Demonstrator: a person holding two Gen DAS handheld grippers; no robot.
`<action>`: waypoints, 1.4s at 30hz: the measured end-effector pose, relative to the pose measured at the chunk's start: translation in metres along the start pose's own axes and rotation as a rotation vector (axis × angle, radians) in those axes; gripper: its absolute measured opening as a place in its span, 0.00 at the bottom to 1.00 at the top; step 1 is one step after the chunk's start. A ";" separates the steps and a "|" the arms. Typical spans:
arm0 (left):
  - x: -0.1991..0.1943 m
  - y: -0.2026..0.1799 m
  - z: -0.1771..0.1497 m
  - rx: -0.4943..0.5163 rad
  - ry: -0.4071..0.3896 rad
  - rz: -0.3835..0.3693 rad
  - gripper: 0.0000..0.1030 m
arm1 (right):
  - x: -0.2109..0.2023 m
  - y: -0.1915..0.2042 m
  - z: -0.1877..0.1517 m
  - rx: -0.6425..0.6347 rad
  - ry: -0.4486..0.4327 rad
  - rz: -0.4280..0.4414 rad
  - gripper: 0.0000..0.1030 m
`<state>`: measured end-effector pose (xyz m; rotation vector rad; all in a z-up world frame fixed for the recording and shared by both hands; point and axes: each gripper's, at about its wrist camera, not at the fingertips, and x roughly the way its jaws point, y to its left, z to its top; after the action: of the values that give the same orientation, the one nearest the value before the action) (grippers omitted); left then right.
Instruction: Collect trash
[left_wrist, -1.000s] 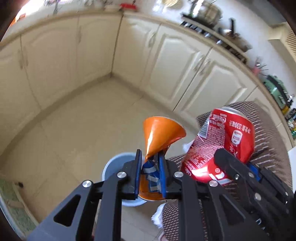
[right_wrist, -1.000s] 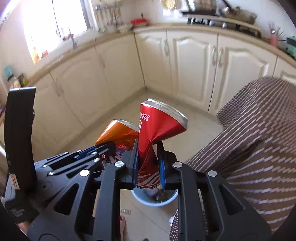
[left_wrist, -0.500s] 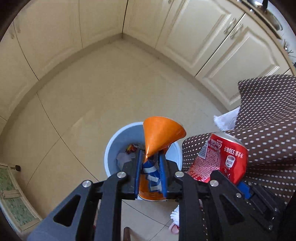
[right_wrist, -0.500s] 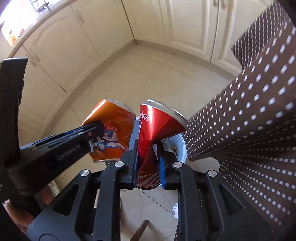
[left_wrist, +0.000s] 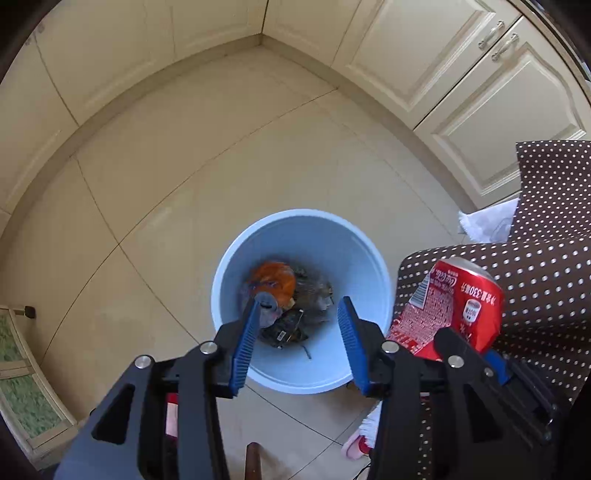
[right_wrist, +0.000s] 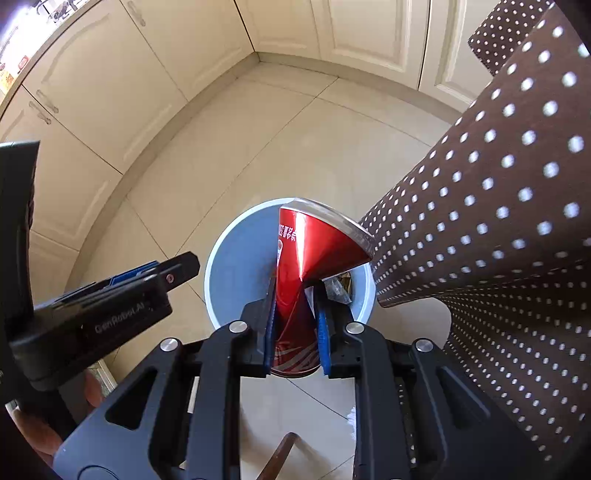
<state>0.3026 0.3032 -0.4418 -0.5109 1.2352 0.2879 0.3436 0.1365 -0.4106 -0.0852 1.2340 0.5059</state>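
A pale blue trash bin (left_wrist: 354, 240) stands on the tiled floor below both grippers. My left gripper (left_wrist: 300, 306) is open and empty above the bin. A crushed orange can (left_wrist: 272, 282) lies inside the bin among other trash. My right gripper (right_wrist: 295, 291) is shut on a crushed red cola can (right_wrist: 314, 243) and holds it over the bin (right_wrist: 236, 243). The red can also shows in the left wrist view (left_wrist: 454, 306), to the right of the bin. The left gripper shows in the right wrist view (right_wrist: 110, 306) at the left.
A brown dotted tablecloth (right_wrist: 498, 221) hangs close to the bin's right side, also in the left wrist view (left_wrist: 554, 236). Cream cabinets (left_wrist: 424, 62) line the far walls. White crumpled paper (left_wrist: 487, 221) lies on the floor by the cloth. A green mat (left_wrist: 22, 387) lies at the left.
My left gripper has opened and the orange can has dropped into the bin. Both grippers have tilted down further over the bin. The right gripper still holds the red can.
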 end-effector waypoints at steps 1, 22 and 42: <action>0.000 0.002 -0.001 -0.002 -0.001 0.004 0.44 | 0.002 0.000 0.000 0.000 0.002 0.002 0.18; -0.005 0.023 -0.004 -0.044 -0.034 0.024 0.53 | 0.021 0.006 0.009 -0.005 -0.051 0.017 0.47; -0.019 0.028 -0.035 -0.033 -0.048 0.017 0.59 | 0.006 0.002 -0.018 -0.001 -0.038 -0.006 0.48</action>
<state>0.2548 0.3099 -0.4380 -0.5191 1.1902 0.3336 0.3287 0.1346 -0.4222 -0.0796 1.1956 0.5011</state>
